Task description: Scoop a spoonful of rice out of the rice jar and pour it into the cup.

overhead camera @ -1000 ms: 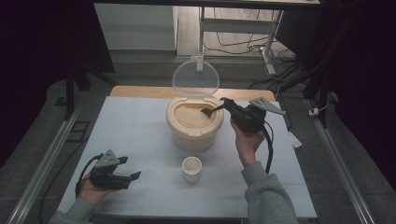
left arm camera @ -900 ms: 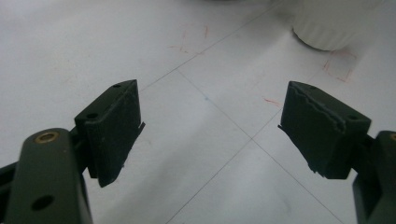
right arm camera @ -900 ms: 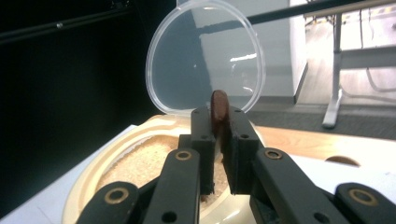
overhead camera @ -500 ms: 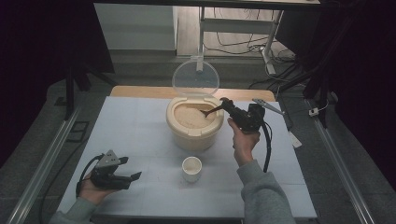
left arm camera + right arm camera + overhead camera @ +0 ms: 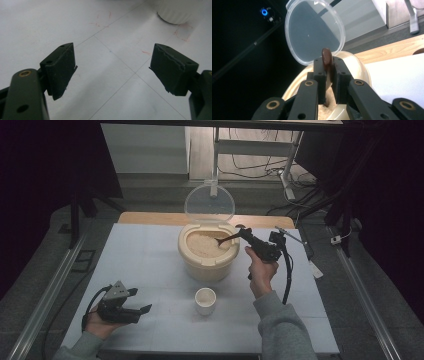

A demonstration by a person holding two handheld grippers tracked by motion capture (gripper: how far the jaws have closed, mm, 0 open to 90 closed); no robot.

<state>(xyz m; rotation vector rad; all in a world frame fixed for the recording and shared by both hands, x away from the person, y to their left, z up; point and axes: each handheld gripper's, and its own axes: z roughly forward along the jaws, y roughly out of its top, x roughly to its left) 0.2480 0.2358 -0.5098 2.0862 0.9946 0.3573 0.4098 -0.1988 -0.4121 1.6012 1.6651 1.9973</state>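
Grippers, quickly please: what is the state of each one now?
Left gripper: open, fingers hold nothing, low over the table.
Right gripper: closed on the brown spoon, its bowl in the rice container.

no readable text, labels, brands or numbers anywhere; faint red marks on table (image 5: 105, 22), illegible.

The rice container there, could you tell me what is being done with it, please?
A person is scooping from the open rice container, whose clear lid stands raised behind it. The right tool is shut on a dark spoon whose bowl lies in the grain. The left tool rests open on the table, idle. A small white cup waits in front of the container.
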